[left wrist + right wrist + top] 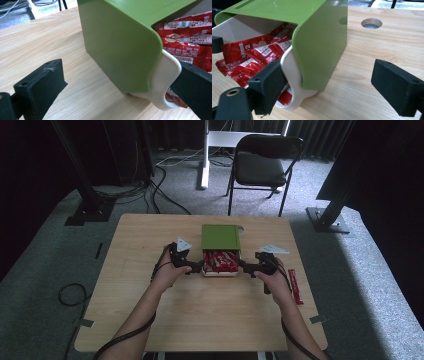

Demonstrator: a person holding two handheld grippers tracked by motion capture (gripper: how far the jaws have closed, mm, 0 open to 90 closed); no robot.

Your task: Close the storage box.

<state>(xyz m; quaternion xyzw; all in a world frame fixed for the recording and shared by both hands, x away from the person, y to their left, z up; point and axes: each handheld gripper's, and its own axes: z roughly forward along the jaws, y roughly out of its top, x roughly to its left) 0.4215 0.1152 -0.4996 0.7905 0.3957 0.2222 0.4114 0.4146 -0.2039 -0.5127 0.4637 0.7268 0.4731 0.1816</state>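
A green box [220, 237] lies on the wooden table [200, 315], and its white drawer [220, 273] is slid partly out toward me. Red sachets [220, 261] fill the drawer. My left gripper [197, 267] stands open at the drawer's left front corner. In the left gripper view [117, 82] one jaw is over the sachets [190, 42] behind the white wall [167, 75], and the other is out over bare table. My right gripper [245, 266] is open at the right front corner. In the right gripper view [329, 77] one jaw is against the white wall [292, 70].
One loose red sachet [296, 286] lies near the table's right edge, beside the person's right hand. A round hole [371, 23] is cut in the tabletop behind the box. A black folding chair [262, 165] stands beyond the table.
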